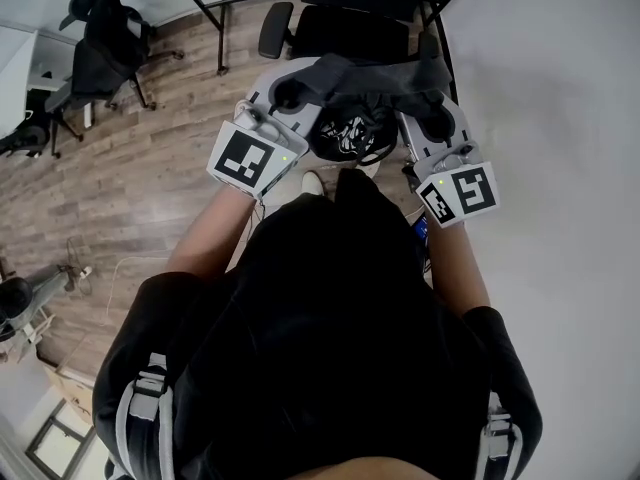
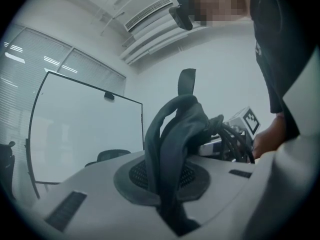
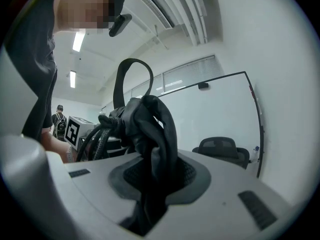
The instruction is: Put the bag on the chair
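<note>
Before the chair (image 1: 352,30), my left gripper (image 2: 167,184) and right gripper (image 3: 150,186) each pinch the soft, limp bag (image 1: 350,133) by its bunched top fabric.

Head view looks steeply down; close gripper views share the bag (image 2: 172,144).

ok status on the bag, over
Both shut on black fabric bag, left gripper and right gripper. Bag hangs between them, not yet on black office chair. Nothing seen in the way.
</note>
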